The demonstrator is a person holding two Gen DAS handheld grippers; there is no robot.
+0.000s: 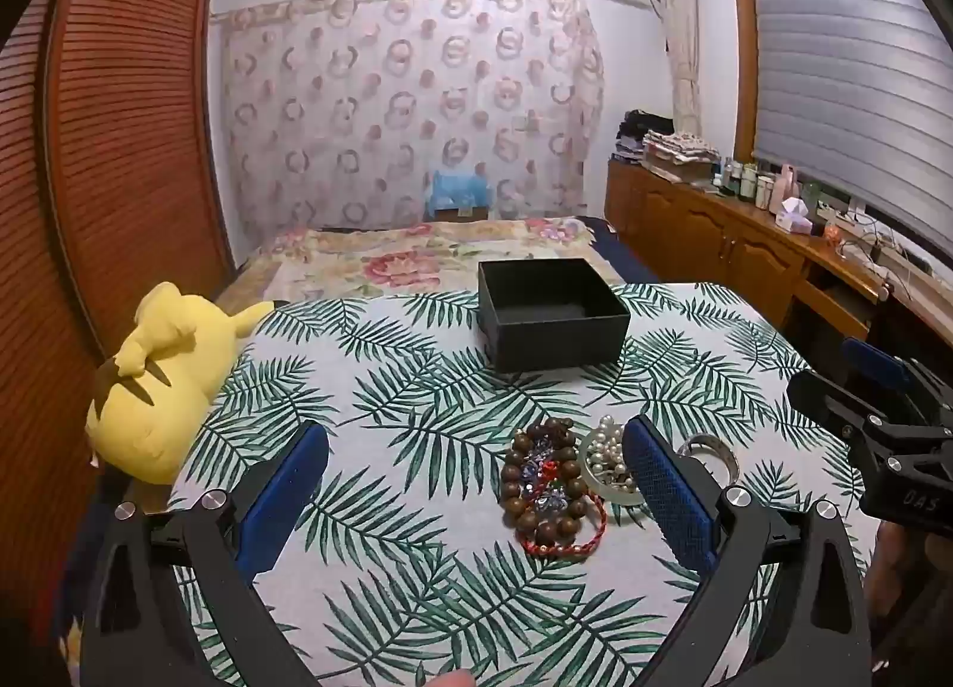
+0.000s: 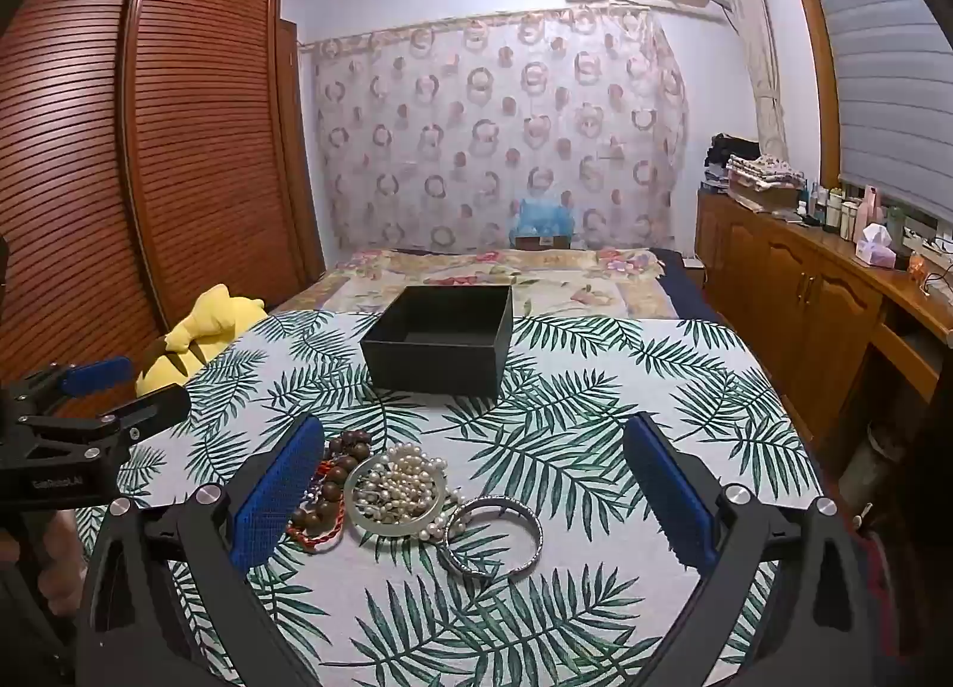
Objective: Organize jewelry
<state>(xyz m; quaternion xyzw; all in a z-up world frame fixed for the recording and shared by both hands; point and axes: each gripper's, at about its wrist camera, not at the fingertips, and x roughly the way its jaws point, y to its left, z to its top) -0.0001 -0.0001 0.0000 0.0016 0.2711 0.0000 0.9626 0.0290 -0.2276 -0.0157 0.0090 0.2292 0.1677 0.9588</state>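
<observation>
A pile of jewelry lies on the leaf-print cloth (image 1: 417, 508): a brown wooden bead bracelet (image 1: 539, 478) with a red cord, a pale jade bangle holding a pearl strand (image 2: 398, 489), and silver bangles (image 2: 494, 535). An open black box (image 1: 551, 321) (image 2: 441, 339) stands behind the pile, with nothing visible inside. My left gripper (image 1: 476, 499) is open, above the cloth, with the wooden beads between its blue pads. My right gripper (image 2: 473, 499) is open too, with the pearls and silver bangles between its pads. Neither touches anything.
A yellow plush toy (image 1: 161, 383) lies at the cloth's left edge. A floral bedspread (image 2: 494, 276) stretches behind the box. A slatted wooden wardrobe (image 2: 149, 151) stands on the left, and a wooden cabinet (image 2: 822, 294) with bottles runs along the right.
</observation>
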